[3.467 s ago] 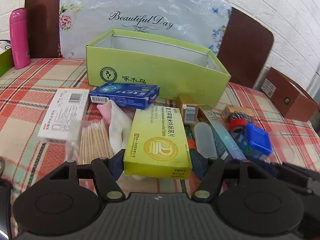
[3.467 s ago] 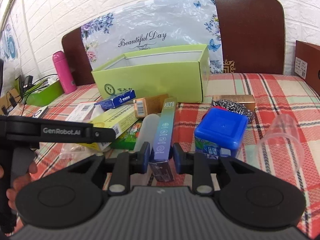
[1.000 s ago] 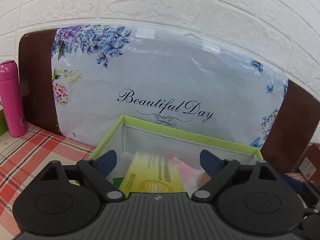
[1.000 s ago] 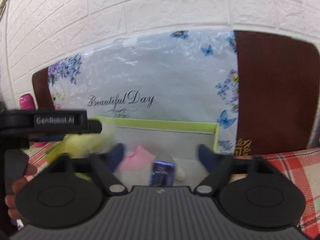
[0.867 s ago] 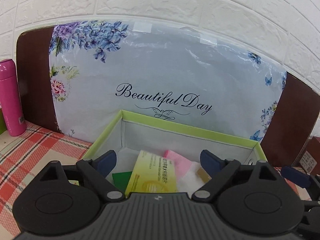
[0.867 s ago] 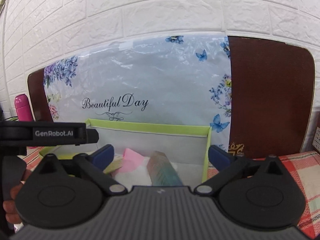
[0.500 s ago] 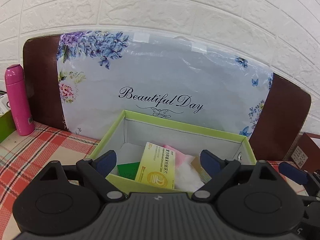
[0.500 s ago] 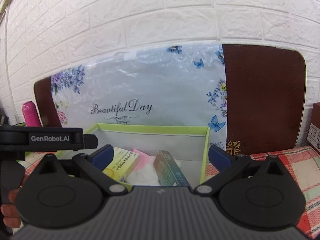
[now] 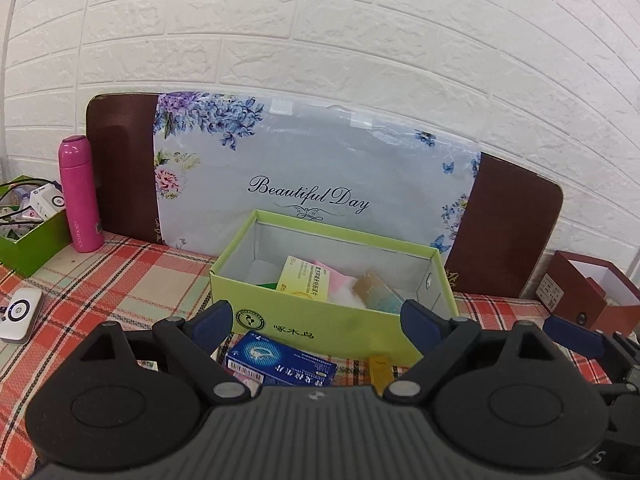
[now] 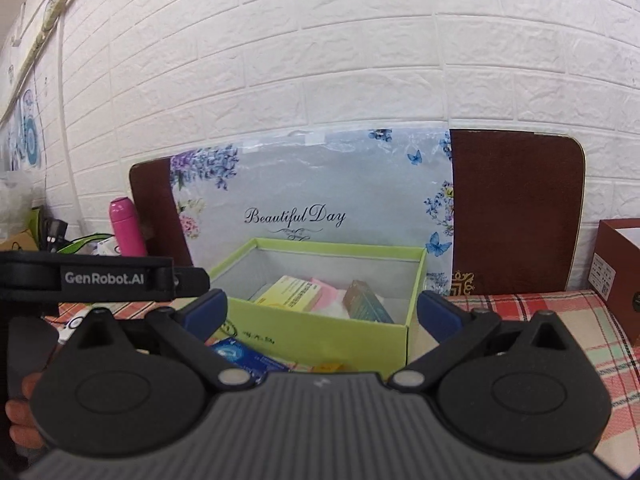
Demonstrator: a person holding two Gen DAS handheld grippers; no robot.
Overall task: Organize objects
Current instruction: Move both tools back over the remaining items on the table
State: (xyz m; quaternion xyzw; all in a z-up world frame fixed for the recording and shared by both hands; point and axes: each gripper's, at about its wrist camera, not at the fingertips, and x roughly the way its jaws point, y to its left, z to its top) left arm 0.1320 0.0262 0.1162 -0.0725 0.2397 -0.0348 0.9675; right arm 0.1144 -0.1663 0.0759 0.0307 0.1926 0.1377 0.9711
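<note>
An open lime-green box (image 9: 320, 320) (image 10: 320, 334) stands on the checked tablecloth. Inside it lie a yellow medicine carton (image 9: 304, 282) (image 10: 290, 292), a pink item (image 10: 326, 294) and a long teal-and-gold carton (image 9: 380, 298) (image 10: 364, 302). My left gripper (image 9: 316, 322) hangs open in front of the box with nothing between its fingers. My right gripper (image 10: 322, 312) is also open and empty, held before the box. A blue carton (image 9: 280, 364) (image 10: 244, 354) and a small orange box (image 9: 380, 370) lie on the cloth in front of the green box.
A flowered "Beautiful Day" board (image 9: 316, 184) and brown panels lean on the white brick wall behind. A pink flask (image 9: 80, 196) and a green tray of cables (image 9: 28, 236) stand left. A brown box (image 9: 588, 300) stands right. A white device (image 9: 18, 316) lies at far left.
Both grippers have drawn back and up from the green box, leaving the yellow carton and the teal carton inside it. The blue carton in front has come into view.
</note>
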